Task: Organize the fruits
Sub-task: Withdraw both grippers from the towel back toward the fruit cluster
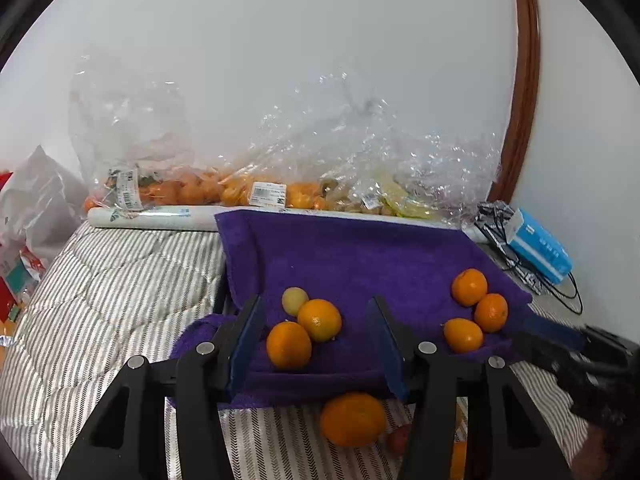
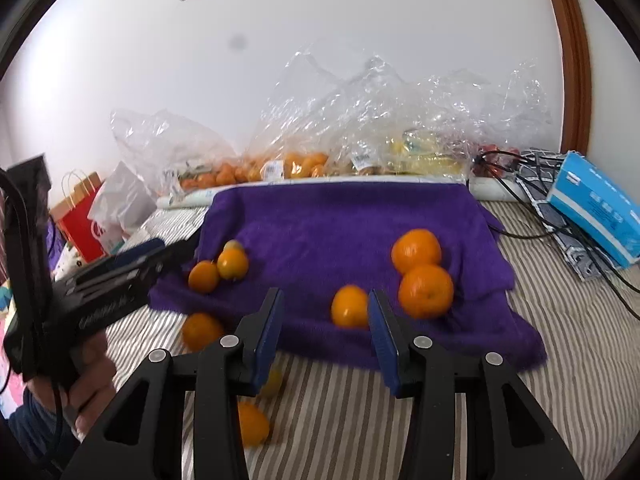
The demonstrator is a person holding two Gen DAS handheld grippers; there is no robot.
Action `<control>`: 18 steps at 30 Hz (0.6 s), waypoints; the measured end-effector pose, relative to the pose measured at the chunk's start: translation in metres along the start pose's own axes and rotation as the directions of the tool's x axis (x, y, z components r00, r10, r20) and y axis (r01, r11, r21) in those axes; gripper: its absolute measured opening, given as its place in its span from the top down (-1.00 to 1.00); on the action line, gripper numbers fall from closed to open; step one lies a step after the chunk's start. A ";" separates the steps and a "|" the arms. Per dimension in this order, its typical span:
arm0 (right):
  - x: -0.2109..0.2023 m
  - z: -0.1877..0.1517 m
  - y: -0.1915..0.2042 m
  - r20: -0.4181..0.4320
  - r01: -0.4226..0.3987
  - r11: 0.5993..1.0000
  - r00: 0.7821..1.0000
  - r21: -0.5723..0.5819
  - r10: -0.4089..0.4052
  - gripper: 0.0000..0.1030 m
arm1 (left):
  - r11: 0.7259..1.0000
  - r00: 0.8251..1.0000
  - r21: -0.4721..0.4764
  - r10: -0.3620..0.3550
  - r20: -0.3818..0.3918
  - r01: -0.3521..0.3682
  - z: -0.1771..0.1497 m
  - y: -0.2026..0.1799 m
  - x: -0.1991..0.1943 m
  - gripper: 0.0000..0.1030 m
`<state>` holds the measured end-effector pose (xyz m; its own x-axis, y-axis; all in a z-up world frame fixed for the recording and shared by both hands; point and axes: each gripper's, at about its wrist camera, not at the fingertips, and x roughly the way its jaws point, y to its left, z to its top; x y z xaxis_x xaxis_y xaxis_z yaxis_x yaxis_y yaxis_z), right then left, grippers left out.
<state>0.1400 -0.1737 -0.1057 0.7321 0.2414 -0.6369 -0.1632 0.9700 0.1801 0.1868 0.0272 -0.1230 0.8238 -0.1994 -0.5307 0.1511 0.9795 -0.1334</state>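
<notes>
A purple towel [image 1: 352, 256] [image 2: 340, 220] lies on a striped bed cover. On its left lie two oranges [image 1: 289, 345] [image 1: 319, 319] and a small yellow fruit [image 1: 294, 300]. On its right lie three oranges [image 1: 469, 287] [image 2: 416, 250]. A larger orange [image 1: 352, 419] [image 2: 201, 331] lies off the towel at its front edge. My left gripper [image 1: 316, 316] is open and empty, just in front of the left group. My right gripper [image 2: 325, 309] is open and empty, with an orange [image 2: 349, 306] by its right finger. It also shows in the left wrist view [image 1: 560, 340].
Clear plastic bags of oranges [image 1: 188, 190] and yellow fruit [image 2: 428, 158] line the wall behind the towel. A blue tissue box [image 2: 600, 208] and black cables sit at the right. Paper bags [image 2: 80, 220] stand at the left. More fruit [image 2: 252, 424] lies on the bed cover.
</notes>
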 end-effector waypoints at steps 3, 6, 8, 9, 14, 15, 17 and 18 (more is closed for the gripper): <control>-0.012 -0.007 0.008 0.000 0.027 1.000 1.000 -0.003 -0.027 0.15 | 1.000 1.000 0.006 0.018 0.013 -0.018 -0.001 0.004 -0.004 0.00; -0.022 -0.018 0.016 0.000 0.064 0.998 0.998 -0.014 -0.064 0.15 | 1.000 1.000 -0.012 0.026 0.007 -0.026 -0.004 0.011 -0.007 0.00; -0.024 -0.025 0.019 -0.018 0.058 0.998 0.998 -0.007 -0.058 0.15 | 0.998 0.999 -0.039 0.039 -0.003 -0.039 -0.009 0.019 -0.011 0.00; -0.024 -0.030 0.021 -0.027 0.051 0.999 0.998 0.000 -0.051 0.15 | 0.998 0.999 -0.044 0.037 -0.010 -0.038 -0.012 0.023 -0.013 0.00; -0.014 -0.054 0.037 -0.090 0.013 1.000 0.996 -0.017 -0.014 0.15 | 0.996 0.996 -0.036 0.079 -0.048 -0.081 -0.031 0.043 -0.028 -0.05; -0.012 -0.057 0.041 -0.100 0.005 1.000 0.995 -0.029 -0.008 0.15 | 0.996 0.995 -0.043 0.078 -0.059 -0.081 -0.035 0.049 -0.031 -0.08; -0.006 -0.059 0.047 -0.112 0.004 0.999 0.994 -0.050 -0.010 0.15 | 0.996 0.995 -0.066 0.060 -0.076 -0.065 -0.040 0.057 -0.036 -0.11; -0.001 -0.059 0.050 -0.125 0.016 0.998 0.992 -0.065 -0.024 0.15 | 0.995 0.995 -0.080 0.059 -0.078 -0.065 -0.041 0.061 -0.038 -0.11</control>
<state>0.0919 -0.1235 -0.1407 0.6474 0.2198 -0.7298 -0.1942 0.9735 0.1209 0.1421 0.0937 -0.1449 0.7863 -0.1427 -0.6012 0.0529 0.9849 -0.1646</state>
